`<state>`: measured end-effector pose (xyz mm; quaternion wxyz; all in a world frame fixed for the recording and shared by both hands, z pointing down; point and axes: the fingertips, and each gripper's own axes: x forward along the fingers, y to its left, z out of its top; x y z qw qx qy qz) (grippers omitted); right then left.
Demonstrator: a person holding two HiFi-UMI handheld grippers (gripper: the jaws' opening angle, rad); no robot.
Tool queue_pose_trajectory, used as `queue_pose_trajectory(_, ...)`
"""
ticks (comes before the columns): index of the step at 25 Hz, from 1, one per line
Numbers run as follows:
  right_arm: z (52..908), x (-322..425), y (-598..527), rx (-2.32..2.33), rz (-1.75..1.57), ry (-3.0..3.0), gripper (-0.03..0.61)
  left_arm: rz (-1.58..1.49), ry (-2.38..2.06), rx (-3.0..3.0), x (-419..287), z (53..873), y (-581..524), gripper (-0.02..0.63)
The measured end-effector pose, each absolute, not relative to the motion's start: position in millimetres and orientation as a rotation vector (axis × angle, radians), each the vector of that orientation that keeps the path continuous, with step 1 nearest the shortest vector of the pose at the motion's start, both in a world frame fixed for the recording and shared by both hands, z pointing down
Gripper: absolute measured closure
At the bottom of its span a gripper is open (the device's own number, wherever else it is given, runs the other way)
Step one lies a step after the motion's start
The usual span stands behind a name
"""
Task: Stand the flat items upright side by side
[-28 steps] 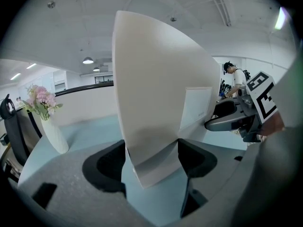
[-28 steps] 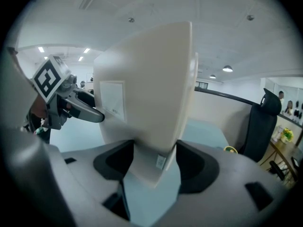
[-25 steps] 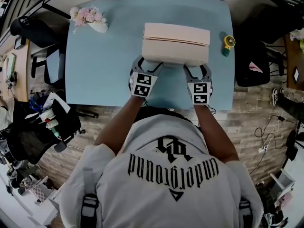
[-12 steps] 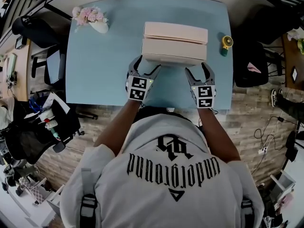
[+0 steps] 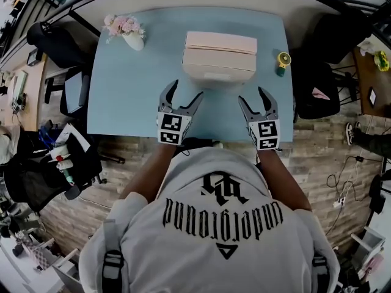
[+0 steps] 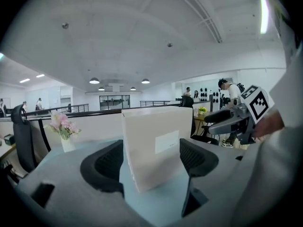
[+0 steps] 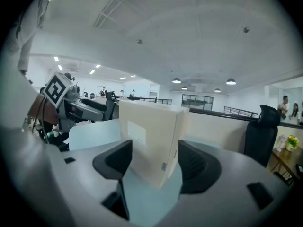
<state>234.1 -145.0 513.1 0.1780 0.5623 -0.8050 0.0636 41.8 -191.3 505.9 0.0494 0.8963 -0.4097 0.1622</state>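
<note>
Toward the far middle of the light blue table (image 5: 125, 93), two beige flat boxes stand upright side by side, the nearer box (image 5: 219, 69) face to face with the farther box (image 5: 221, 41), seemingly touching. Your left gripper (image 5: 186, 90) hangs over the table's near part with its jaws spread wide and nothing in them; its own view frames the nearer box between the jaws, but ahead of them and apart. Your right gripper (image 5: 252, 95) is likewise released, clear of the boxes. A vase of pink flowers (image 5: 126, 28) stands at the far left corner, and a small yellow object (image 5: 281, 60) sits right of the boxes.
</note>
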Motion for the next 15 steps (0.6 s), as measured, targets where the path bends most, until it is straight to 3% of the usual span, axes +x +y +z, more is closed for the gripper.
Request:
queue_pose_trajectory(3,502,231,-138,1.564,0.154,-2.316,0.307,0.479,-1.248,2.801,46,488,-177,0.275)
queue_pose_trajectory(10,451,210,-115,1.474,0.031,-2.428,0.459,0.343,-1.217,2.913,36,424,-148,0.569)
queue_pose_trajectory(12,438,199,-103,1.452,0.014,-2.464,0.523,0.312,-1.214,2.921,30,410,-141,0.615)
queue_pose_trajectory(15,425,185,-89,1.464,0.004,-2.509,0.574,0.286,-1.202,2.929,21,393,-132,0.615)
